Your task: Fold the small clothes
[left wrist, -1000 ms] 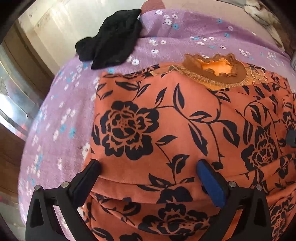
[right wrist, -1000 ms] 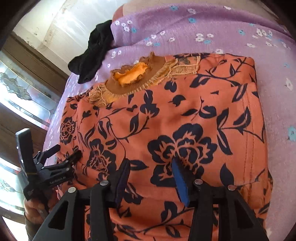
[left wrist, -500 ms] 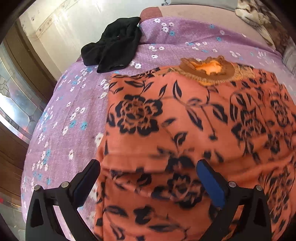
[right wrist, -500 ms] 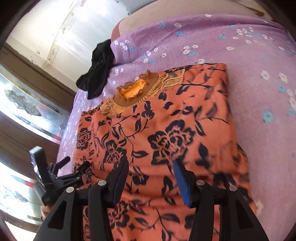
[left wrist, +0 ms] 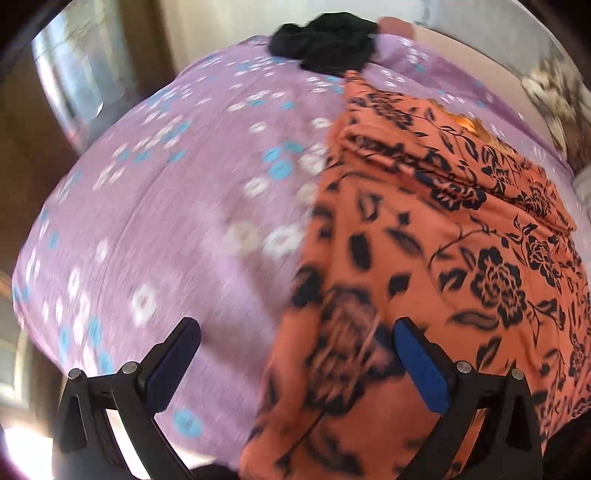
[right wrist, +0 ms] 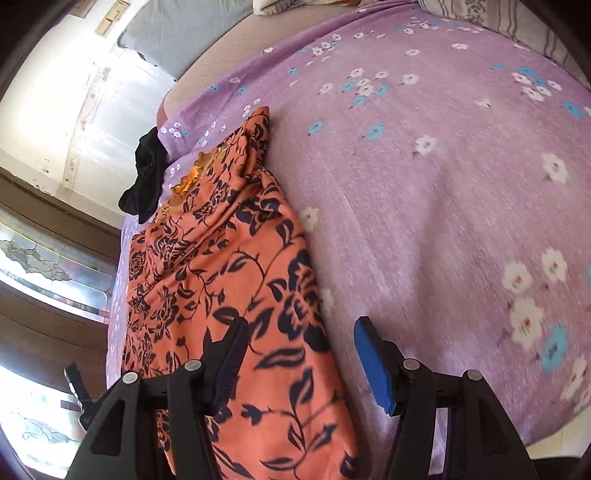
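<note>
An orange garment with a black flower print (left wrist: pixel 436 258) lies folded on the purple flowered bedsheet (left wrist: pixel 166 221). Its brown and orange neckline (right wrist: pixel 190 181) shows at the far end. My left gripper (left wrist: pixel 295 354) is open and empty over the garment's near left edge. My right gripper (right wrist: pixel 299 354) is open and empty over the garment's near right edge (right wrist: pixel 288 317). In the right wrist view the garment lies to the left, and the left gripper (right wrist: pixel 79 391) shows at the far lower left.
A black garment (left wrist: pixel 328 40) lies bunched at the far edge of the bed; it also shows in the right wrist view (right wrist: pixel 147 177). A grey pillow (right wrist: pixel 184 33) lies beyond the sheet. A wood and glass panel (right wrist: pixel 48 258) stands left of the bed.
Both grippers have pulled back and swung outward, the left to the garment's left edge and the right to its right edge. Both stay open. The garment now looks narrower, its sides folded in.
</note>
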